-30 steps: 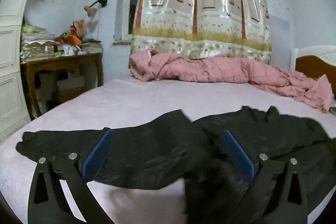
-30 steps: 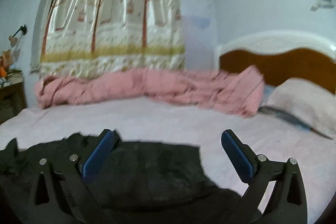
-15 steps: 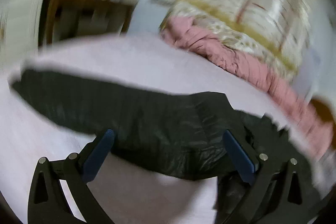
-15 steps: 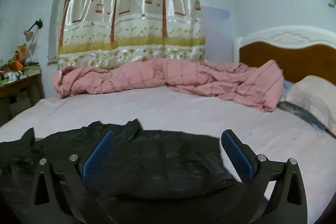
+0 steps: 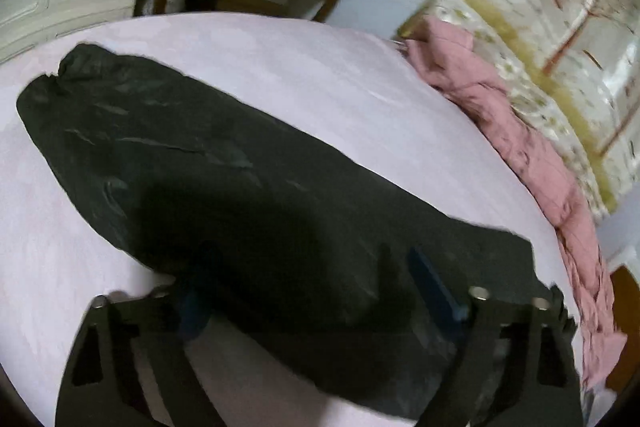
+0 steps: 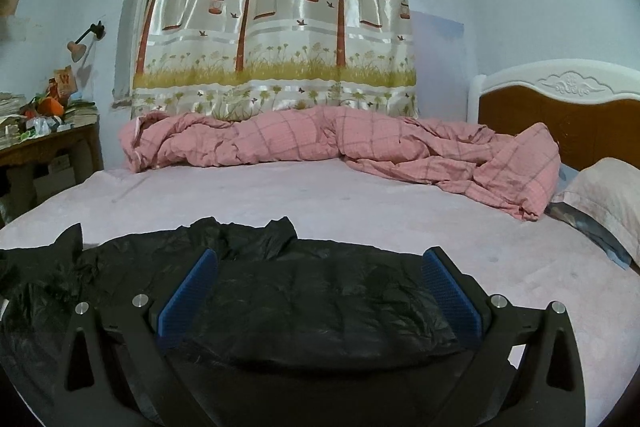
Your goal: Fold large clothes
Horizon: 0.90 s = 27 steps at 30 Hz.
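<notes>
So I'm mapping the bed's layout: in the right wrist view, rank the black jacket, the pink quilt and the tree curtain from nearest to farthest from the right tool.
1. Black jacket: directly under the open right tool, on the near bed.
2. Pink quilt: bunched along the bed's far edge.
3. Tree curtain: hanging behind the quilt.

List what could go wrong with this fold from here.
The left gripper, jaws just been closing, straddles the sleeve of the black jacket across its width, so it may pinch only the top layer or bunch it. The fabric looks slick and could slide out. The right gripper is open over the body, so nothing anchors it.
</notes>
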Tool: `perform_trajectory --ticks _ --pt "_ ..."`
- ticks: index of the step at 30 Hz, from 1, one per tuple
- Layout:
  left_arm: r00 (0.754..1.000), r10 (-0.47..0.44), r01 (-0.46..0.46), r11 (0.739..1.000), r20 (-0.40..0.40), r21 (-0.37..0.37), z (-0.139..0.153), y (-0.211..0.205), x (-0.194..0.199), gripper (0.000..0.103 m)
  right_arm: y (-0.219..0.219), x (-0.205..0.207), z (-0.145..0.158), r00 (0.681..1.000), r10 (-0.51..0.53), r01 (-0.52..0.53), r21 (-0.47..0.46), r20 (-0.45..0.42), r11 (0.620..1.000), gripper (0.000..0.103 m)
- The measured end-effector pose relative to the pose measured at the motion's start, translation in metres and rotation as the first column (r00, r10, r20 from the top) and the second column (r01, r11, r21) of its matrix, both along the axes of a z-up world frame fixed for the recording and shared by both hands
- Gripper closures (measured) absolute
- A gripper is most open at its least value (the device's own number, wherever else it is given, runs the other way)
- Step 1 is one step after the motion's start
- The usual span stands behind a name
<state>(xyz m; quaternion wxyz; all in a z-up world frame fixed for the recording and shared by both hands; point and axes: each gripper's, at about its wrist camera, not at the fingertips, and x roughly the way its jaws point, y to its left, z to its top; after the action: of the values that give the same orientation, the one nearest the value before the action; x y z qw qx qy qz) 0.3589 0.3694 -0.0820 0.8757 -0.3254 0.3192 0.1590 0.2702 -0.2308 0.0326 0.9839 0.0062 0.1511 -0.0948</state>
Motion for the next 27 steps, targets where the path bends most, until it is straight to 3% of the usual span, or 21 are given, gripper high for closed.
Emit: perform_trajectory --ticks 1,3,5,7,11,15,18,22,24,27 --pt "1.000 0.013 -0.013 1.000 0.000 0.007 -0.001 0.005 0.002 0.041 -0.001 0.001 -0.001 1.000 -0.002 0.002 0.004 -0.008 1.000 0.000" --pt "1.000 -0.003 0.003 1.000 0.004 0.013 0.000 0.008 0.004 0.100 -0.004 0.005 -0.004 1.000 -0.003 0.003 0.017 -0.025 1.000 0.000" --pt "0.997 -0.041 0.041 0.999 0.068 -0.003 0.006 0.006 0.000 0.099 -0.009 0.006 -0.005 0.999 -0.014 0.015 0.025 -0.030 1.000 0.000" --pt "0.985 -0.069 0.066 0.997 0.155 0.027 0.028 -0.007 -0.008 0.099 -0.014 0.008 -0.006 0.999 -0.026 0.027 0.030 -0.037 0.999 0.000" --pt "0.938 -0.188 0.165 0.981 0.292 0.102 0.091 -0.055 -0.012 0.100 -0.027 0.010 -0.008 0.998 -0.028 0.034 0.094 -0.058 0.995 0.000" --pt "0.862 -0.371 0.303 0.923 0.345 0.236 0.159 -0.138 -0.009 0.099 -0.037 0.014 -0.010 0.996 -0.029 0.040 0.136 -0.078 0.990 0.000" --pt "0.791 -0.476 0.394 0.877 0.385 0.275 0.191 -0.194 -0.009 0.099 -0.039 0.016 -0.012 0.995 -0.036 0.048 0.138 -0.091 0.989 0.000" --pt "0.698 -0.597 0.512 0.802 0.395 0.307 0.203 -0.271 -0.003 0.099 -0.043 0.016 -0.014 0.994 -0.061 0.073 0.129 -0.094 0.989 0.000" --pt "0.677 -0.622 0.526 0.783 0.392 0.333 0.199 -0.301 -0.004 0.099 -0.046 0.017 -0.015 0.993 -0.062 0.075 0.135 -0.098 0.988 0.000" --pt "0.645 -0.668 0.606 0.743 0.370 0.284 0.173 -0.340 0.002 0.099 -0.051 0.017 -0.015 0.993 -0.058 0.074 0.153 -0.103 0.985 0.000"
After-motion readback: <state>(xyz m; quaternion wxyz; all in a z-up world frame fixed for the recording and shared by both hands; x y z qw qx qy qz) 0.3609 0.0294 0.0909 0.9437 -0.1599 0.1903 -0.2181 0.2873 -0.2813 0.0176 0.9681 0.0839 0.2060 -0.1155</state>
